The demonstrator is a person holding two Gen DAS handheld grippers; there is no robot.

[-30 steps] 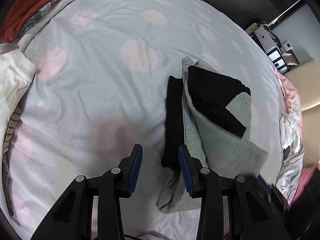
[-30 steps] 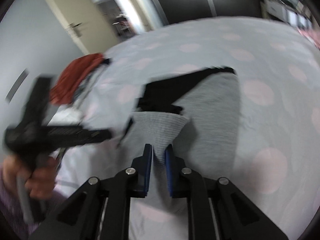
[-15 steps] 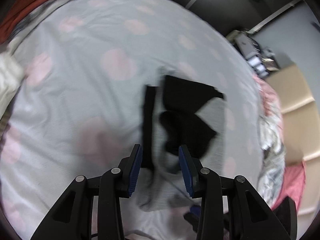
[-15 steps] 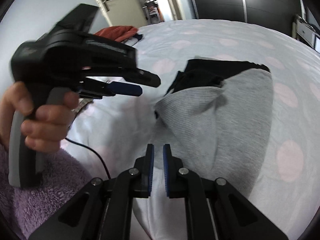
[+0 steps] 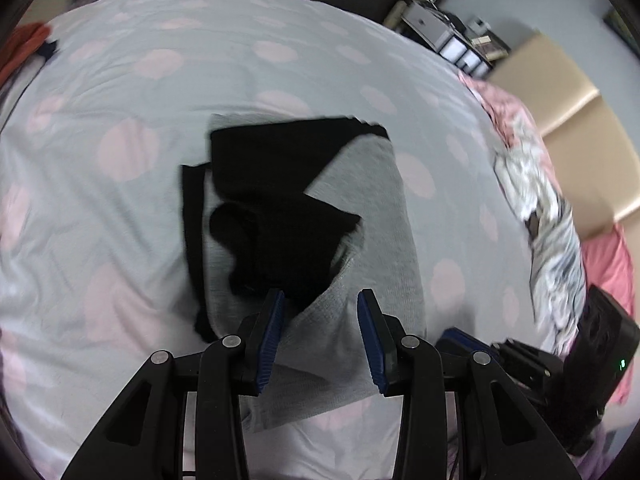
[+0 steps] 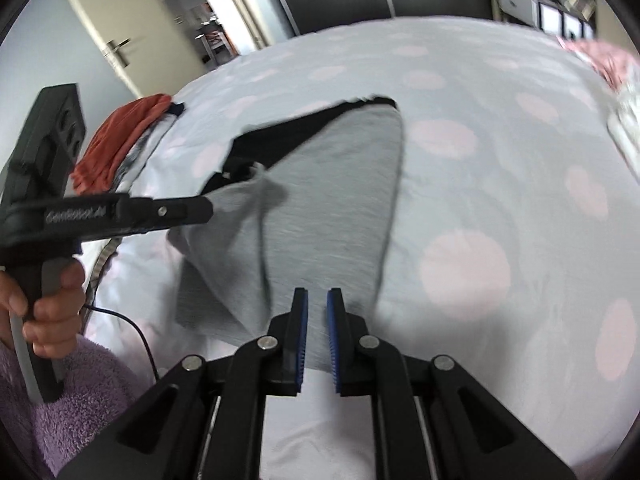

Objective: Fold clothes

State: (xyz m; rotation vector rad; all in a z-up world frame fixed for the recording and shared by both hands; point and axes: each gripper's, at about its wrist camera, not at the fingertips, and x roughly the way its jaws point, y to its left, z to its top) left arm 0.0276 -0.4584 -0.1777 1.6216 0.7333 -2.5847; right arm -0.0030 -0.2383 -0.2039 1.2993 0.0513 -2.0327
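The grey-and-black knit garment lies partly folded on the pink-dotted pale bed sheet. The left gripper fingers are closing around a lifted grey corner; the right gripper fingers stand slightly apart, empty, above the grey cloth.

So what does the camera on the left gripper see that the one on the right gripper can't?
Only the left wrist view shows the tan cardboard box and the crumpled pink-and-white bedding at the bed's edge. Only the right wrist view shows the cream door, a hand holding the left gripper, and a purple fluffy sleeve. Both show the grey-and-black garment on the pink-dotted grey sheet, and the orange cloth.
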